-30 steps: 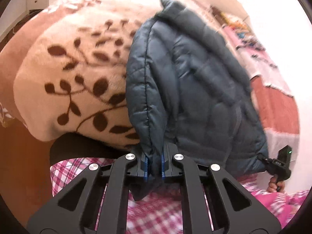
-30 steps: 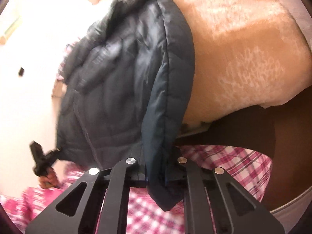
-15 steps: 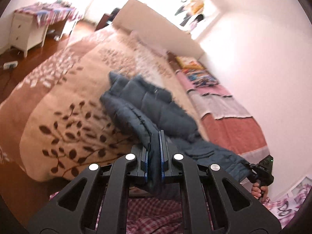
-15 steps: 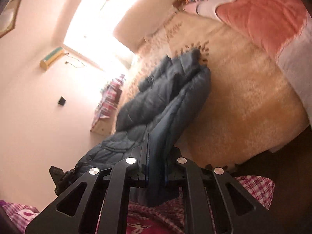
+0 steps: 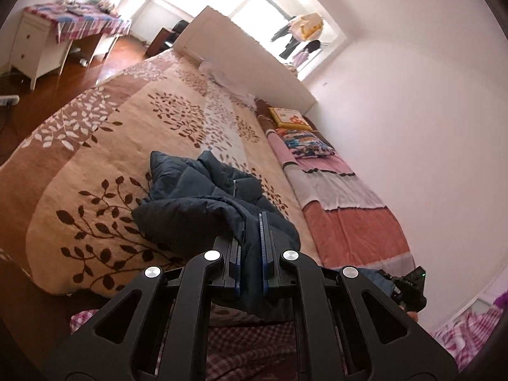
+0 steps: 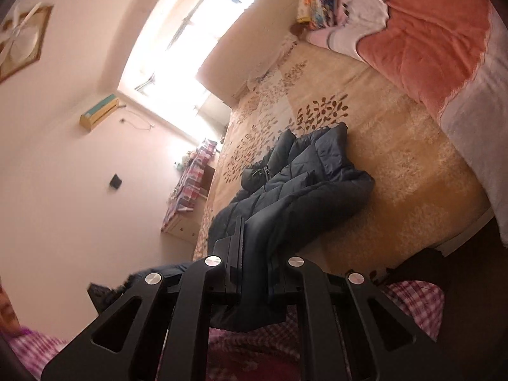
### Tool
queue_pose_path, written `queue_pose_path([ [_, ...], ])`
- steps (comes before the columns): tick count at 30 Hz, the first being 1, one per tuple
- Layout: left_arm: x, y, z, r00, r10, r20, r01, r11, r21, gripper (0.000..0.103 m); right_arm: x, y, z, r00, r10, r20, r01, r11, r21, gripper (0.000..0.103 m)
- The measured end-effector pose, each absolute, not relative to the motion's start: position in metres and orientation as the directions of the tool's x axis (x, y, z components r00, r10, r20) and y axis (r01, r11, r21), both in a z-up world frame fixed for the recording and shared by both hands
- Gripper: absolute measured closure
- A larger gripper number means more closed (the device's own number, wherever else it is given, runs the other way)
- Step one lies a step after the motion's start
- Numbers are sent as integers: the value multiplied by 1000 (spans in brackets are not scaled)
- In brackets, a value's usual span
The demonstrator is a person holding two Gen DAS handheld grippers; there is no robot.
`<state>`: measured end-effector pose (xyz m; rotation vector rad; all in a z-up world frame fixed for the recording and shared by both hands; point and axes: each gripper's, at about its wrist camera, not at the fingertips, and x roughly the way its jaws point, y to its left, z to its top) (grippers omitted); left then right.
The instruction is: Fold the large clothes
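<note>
A dark blue quilted puffer jacket (image 5: 197, 200) lies bunched on the leaf-patterned blanket (image 5: 95, 158) near the bed's foot. My left gripper (image 5: 251, 222) is shut on one edge of the jacket, which runs between its fingers. My right gripper (image 6: 254, 231) is shut on another edge of the same jacket (image 6: 304, 177). The right gripper also shows at the lower right of the left wrist view (image 5: 409, 289). The jacket's far part rests on the bed, and the held edges are lifted toward me.
A pink and coral striped quilt (image 5: 346, 209) and pillows (image 5: 301, 139) lie along the wall side of the bed. A white headboard (image 5: 247, 63) stands at the far end. A white dresser with a checked cloth (image 5: 47, 38) stands on the wood floor. My checked pink clothing (image 5: 247, 346) is below.
The jacket hung spread in the air a second ago; it has come down and now lies crumpled on the blanket. Both grippers tilted up and kept their hold.
</note>
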<state>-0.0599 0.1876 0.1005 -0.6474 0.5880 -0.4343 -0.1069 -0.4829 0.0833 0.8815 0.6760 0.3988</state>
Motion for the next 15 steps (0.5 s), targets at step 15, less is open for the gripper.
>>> queue_pose_path([
  [15, 152, 174, 111, 748, -494, -443, 85, 734, -674, 94, 132, -482, 94, 677, 573, -462, 48, 592, 805, 91],
])
